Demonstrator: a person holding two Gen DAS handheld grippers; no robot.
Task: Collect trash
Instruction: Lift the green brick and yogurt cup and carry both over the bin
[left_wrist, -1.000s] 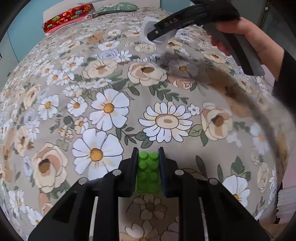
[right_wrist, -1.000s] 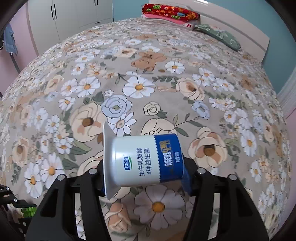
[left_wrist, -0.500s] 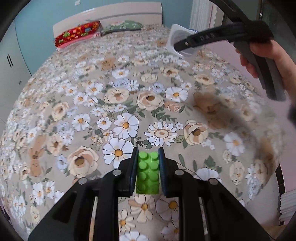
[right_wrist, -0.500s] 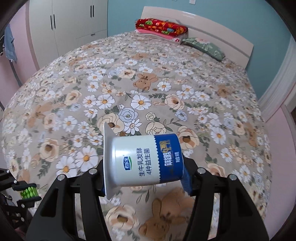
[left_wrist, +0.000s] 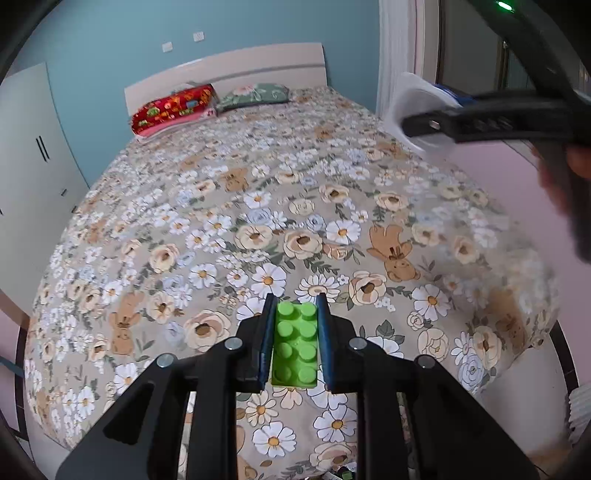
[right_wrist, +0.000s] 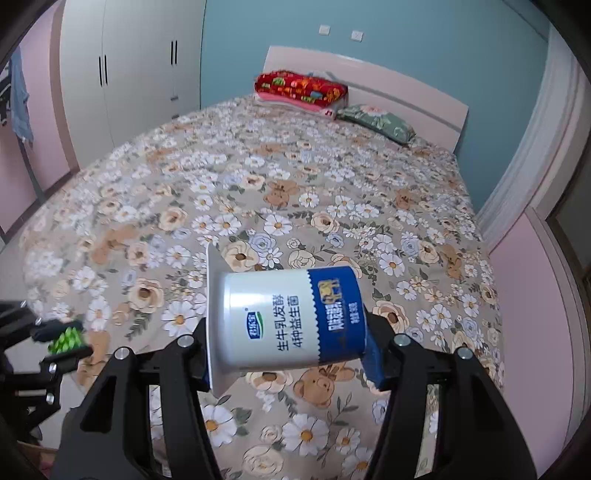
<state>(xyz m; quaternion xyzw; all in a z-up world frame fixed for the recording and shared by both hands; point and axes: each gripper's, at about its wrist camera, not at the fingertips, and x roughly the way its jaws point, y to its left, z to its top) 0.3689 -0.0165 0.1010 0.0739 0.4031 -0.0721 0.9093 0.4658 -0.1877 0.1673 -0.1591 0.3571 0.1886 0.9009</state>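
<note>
The left gripper (left_wrist: 295, 341) pinches a green brick (left_wrist: 295, 349), low in the frame. The right gripper (right_wrist: 286, 356) squeezes a yogurt cup (right_wrist: 286, 317) sideways over the bed (right_wrist: 332, 206). The round cup might slip out.

Bedspread (left_wrist: 221, 206): tan, printed with white daisies, cream roses and brown bears. Brick (left_wrist: 295, 345): bright green. Yogurt cup (right_wrist: 291, 317): white with a blue band and blue lettering. Tongs (left_wrist: 295, 314): black with blue pads. Pillows: one red with a multicoloured print (right_wrist: 301, 88), one green floral (right_wrist: 376, 120). Wall (left_wrist: 110, 44): teal. Wardrobe (right_wrist: 140, 62): white.
</note>
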